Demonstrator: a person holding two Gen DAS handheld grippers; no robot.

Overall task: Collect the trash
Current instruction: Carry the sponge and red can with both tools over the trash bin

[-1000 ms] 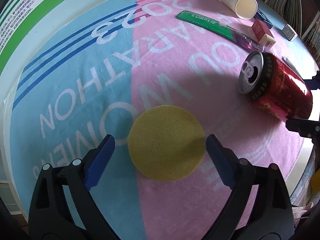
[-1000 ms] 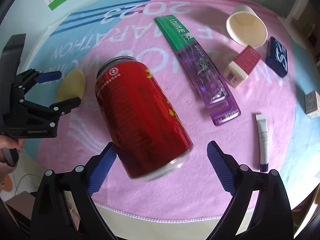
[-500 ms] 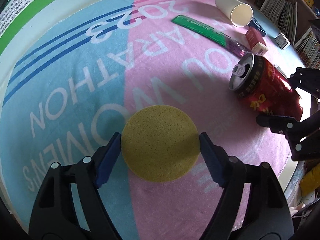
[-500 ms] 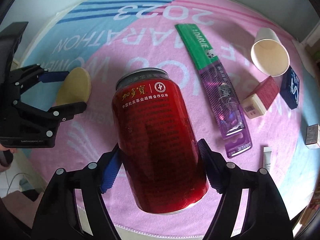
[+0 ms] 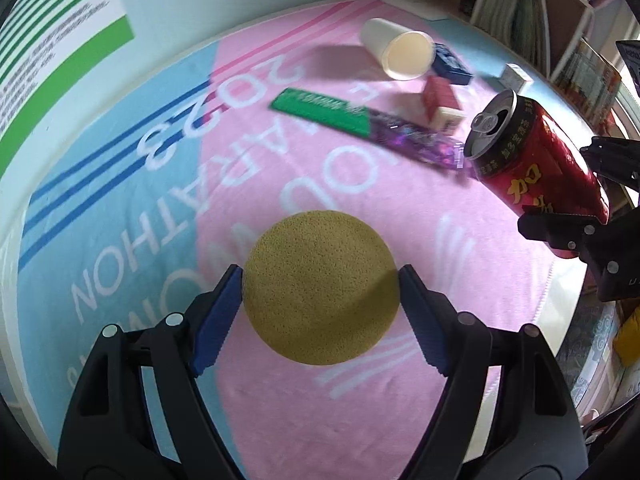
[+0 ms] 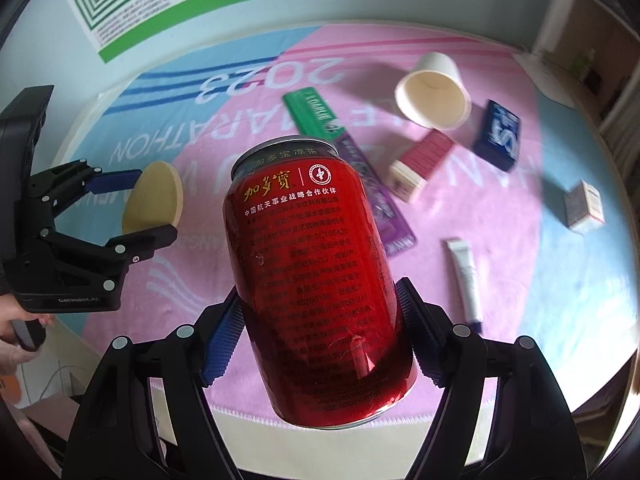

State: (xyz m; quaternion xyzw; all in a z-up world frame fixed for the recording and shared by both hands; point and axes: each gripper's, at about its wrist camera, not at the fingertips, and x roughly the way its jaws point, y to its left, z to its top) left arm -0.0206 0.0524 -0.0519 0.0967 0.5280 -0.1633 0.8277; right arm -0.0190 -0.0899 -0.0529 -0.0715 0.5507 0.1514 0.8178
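1. While you hold both tools above the towel [image 5: 120, 240], each one now grips an item that a second ago lay between wide jaws on the cloth.
2. Nearest you, your left gripper [image 5: 320, 292] is clenched on the yellow sponge disc [image 5: 320, 292]; a blue pad presses each edge of it, and it hangs clear of the towel.
3. Your right gripper [image 6: 322, 320] is clamped on the red drink can [image 6: 316, 272], its blue pads pressing both sides near the base, opened top pointing away from you. The can, too, has come up off the cloth.
4. Taken together, the change means two pieces of trash are picked up and ready to carry off. No bin shows in either view.
5. Printed on the can are gold Chinese characters, a round emblem and dense small Chinese print.
6. From the right view, white lettering on the body of your left tool reads "GenRobot.AI".
7. Beyond the can, the pink and blue towel carries white "2023" and "MARATHON", upside down from where you stand.
8. Farther on lie a green and purple toothbrush pack [image 6: 348, 160] with "DARLIE" partly legible, a red and cream box [image 6: 420, 168], a white tube [image 6: 466, 280], a small white box [image 6: 584, 206] and a blue box [image 6: 498, 134] whose print is too blurred to read.
9. Farthest, a paper cup [image 6: 434, 92] lies on its side, and a green and white poster [image 6: 160, 0] has text too small to read.
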